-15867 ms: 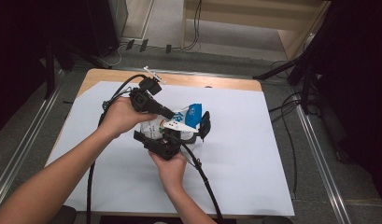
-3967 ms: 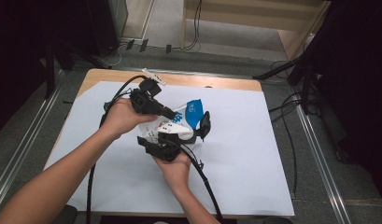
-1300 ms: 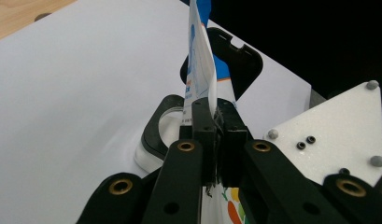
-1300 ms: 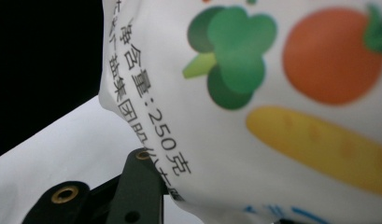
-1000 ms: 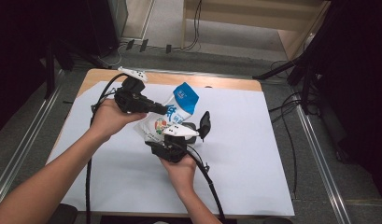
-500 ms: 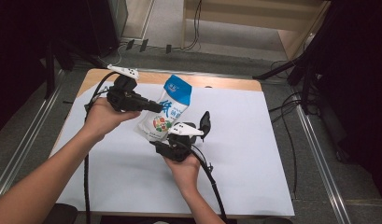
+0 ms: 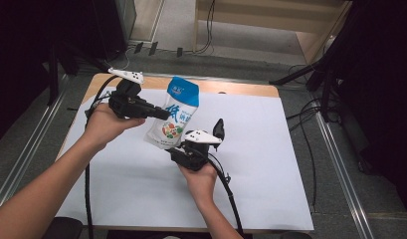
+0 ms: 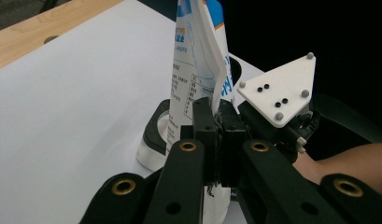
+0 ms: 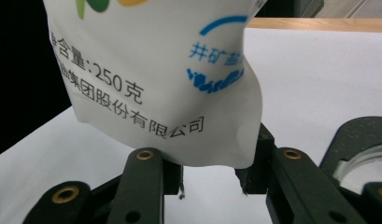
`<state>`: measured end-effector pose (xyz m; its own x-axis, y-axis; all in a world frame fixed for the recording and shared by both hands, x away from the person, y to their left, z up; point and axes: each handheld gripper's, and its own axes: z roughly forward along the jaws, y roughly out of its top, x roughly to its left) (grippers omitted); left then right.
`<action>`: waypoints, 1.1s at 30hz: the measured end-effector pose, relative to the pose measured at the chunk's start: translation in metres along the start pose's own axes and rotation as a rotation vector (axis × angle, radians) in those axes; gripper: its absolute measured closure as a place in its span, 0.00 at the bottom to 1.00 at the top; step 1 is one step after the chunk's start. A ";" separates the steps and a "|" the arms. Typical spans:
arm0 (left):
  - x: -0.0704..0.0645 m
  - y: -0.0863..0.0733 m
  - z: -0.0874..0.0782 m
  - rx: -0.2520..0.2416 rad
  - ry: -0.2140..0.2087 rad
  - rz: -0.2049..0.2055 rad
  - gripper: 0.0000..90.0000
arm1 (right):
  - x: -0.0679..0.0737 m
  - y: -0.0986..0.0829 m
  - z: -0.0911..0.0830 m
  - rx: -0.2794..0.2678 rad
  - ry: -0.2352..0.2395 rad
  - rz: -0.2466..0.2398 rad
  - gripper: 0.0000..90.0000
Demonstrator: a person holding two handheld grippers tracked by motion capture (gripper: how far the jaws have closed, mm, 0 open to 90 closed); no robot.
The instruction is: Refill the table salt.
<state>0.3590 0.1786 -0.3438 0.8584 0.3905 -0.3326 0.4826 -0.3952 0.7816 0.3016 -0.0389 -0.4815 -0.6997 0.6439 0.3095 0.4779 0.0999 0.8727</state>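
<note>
So the white plastic pouch with a blue top and printed label (image 7: pixel 175 113) is up in the air over the white-covered counter (image 7: pixel 270 164), standing roughly upright. Left gripper (image 7: pixel 161 114) has its fingers pinched tight on the pouch's side edge. Right gripper (image 9: pixel 208 184) sits right under the bottom edge, fingers spread apart, not clamping anything.

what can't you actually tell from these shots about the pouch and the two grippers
- Pouch top: cut off by the upper edge in the left gripper view and the right gripper view, so whether it is sealed there is unclear.
- Small print on the pouch back: too small to read.
- Right gripper: the pouch's bottom edge hangs over the gap between its parted jaws; contact is hidden.
- Clear cup with a black rim: its contents are hidden behind the pouch and the left gripper.
</note>
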 end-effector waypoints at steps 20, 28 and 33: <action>-0.002 -0.013 -0.008 0.017 0.011 0.048 1.00 | -0.016 0.003 -0.009 0.002 -0.038 0.012 0.76; 0.003 -0.018 -0.011 -0.029 0.006 0.037 1.00 | -0.017 0.002 -0.009 0.015 -0.030 0.016 0.76; 0.005 -0.018 -0.015 -0.048 0.016 0.029 1.00 | -0.017 0.002 -0.009 0.031 -0.025 0.005 0.75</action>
<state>0.3521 0.2005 -0.3519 0.8689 0.3928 -0.3013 0.4484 -0.3665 0.8153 0.3098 -0.0569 -0.4816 -0.6841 0.6630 0.3040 0.4981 0.1201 0.8588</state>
